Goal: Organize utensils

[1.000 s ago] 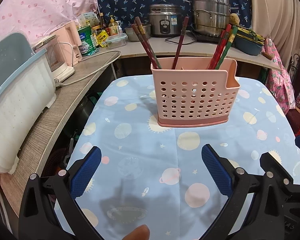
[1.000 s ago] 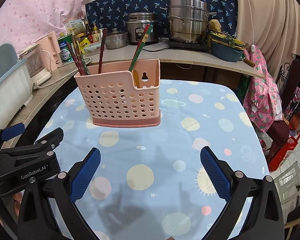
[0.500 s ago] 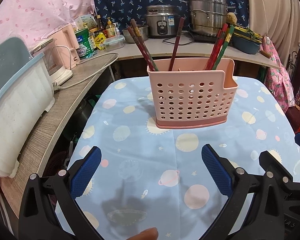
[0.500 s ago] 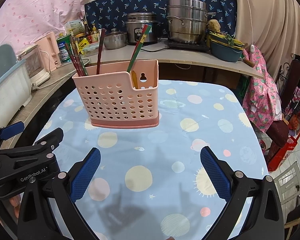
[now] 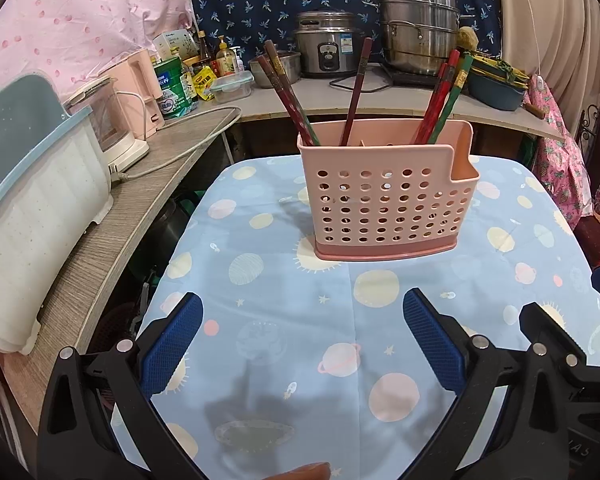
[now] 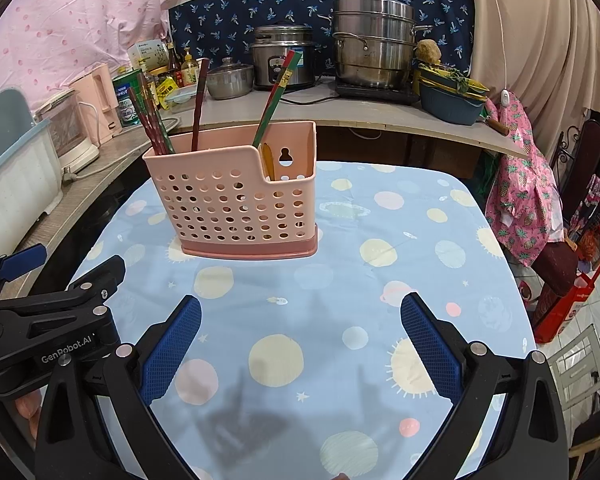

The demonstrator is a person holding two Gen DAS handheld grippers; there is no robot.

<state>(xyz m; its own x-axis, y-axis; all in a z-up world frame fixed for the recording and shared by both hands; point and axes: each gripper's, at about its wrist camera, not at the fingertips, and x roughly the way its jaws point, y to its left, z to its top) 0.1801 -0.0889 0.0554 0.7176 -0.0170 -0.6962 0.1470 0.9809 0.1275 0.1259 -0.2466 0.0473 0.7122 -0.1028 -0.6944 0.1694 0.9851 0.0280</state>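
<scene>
A pink perforated utensil holder (image 5: 384,196) (image 6: 236,196) stands upright on the blue planet-print tablecloth (image 5: 300,280) (image 6: 380,280). Several red, brown and green chopsticks (image 5: 290,96) (image 6: 274,96) lean inside it, spread over its compartments. My left gripper (image 5: 302,336) hovers open above the cloth, well in front of the holder, nothing between its blue pads (image 5: 172,344). My right gripper (image 6: 300,336) is likewise open and empty, in front and to the right of the holder. The left gripper's black body (image 6: 48,320) shows at the left edge of the right wrist view.
A white and blue dish drainer (image 5: 32,208) sits on the wooden counter at left. Behind the table a shelf carries a rice cooker (image 5: 326,50), a steel steamer pot (image 5: 418,32), jars and a blue basin (image 5: 496,88). Pink clothing (image 6: 520,184) hangs off the table's right.
Both grippers have drawn back and risen slightly; the holder sits a little farther off and higher in both views. Both stay open and empty.
</scene>
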